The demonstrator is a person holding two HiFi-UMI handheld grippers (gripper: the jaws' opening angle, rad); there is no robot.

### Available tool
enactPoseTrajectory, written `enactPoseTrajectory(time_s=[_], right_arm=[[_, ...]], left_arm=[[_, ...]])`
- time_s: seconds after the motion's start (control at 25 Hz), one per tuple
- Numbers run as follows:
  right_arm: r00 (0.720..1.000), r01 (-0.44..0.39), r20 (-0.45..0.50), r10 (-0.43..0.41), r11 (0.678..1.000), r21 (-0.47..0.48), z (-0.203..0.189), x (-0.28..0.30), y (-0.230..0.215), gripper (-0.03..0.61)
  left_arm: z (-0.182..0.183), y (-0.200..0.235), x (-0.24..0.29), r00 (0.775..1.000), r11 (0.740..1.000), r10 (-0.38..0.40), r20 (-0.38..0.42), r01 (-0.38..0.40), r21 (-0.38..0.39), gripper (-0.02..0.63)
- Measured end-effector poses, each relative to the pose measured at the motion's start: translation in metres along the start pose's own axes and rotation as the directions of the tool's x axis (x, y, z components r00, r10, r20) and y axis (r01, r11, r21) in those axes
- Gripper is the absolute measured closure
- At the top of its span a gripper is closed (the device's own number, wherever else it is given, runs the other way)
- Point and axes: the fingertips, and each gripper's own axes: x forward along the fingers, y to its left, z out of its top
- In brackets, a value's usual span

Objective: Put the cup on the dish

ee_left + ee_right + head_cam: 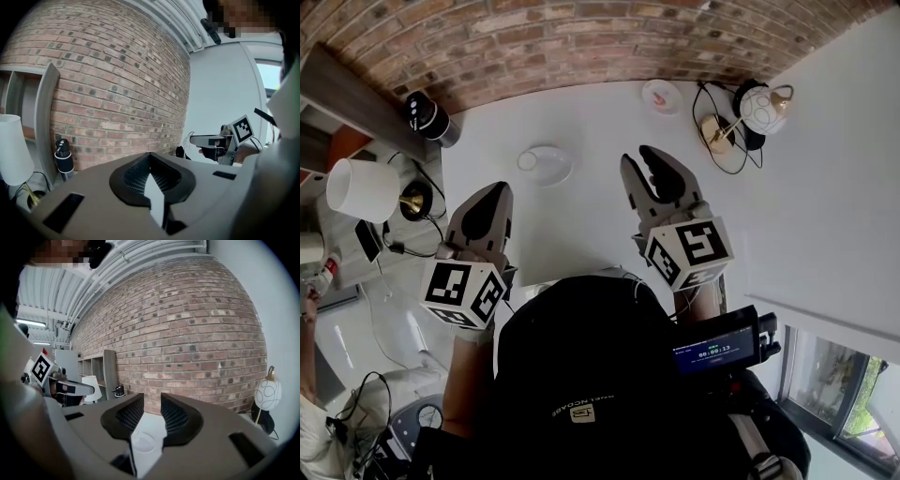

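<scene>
left gripper (498,191): a grey two-jaw tool with a marker cube, held below and left of the white round shallow dish (551,166), apart from it; its jaws are brought fully together, with nothing between them.
small white ring (527,160): seen touching the dish's left rim; too small to be named.
dish: laid flat on the white table (581,117); its middle is seen bare.
right gripper (639,155): a matching grey tool, held just right of the dish; its jaws are closed down to a thin slit, with nothing in it.
cup: the pink-and-white round cup (661,96) is judged to be the task's own; it is stood beyond and right of the dish, well apart from it, so it is not on the dish.
risk, approach: the cup could be knocked over if it were met with jaws this narrow.
risk, sweep: the white globe lamp (763,109), far right of the dish, could be caught by a wide swing.
risk, placing: a cup set down on the rim or on the ring could be left tilted and slide off.
</scene>
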Motion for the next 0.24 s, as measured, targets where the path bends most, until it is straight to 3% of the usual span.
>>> enactPoseTrajectory(time_s=[0.24], right_arm=[[1.000,-0.004,-0.002,0.004,1.000,0.000,-0.0018,0.0040,-0.0008,0.463]], left_arm=[[0.0010,-0.0004,0.0015,1.000,0.999,0.019,0.008,-0.019,0.038,0.607]])
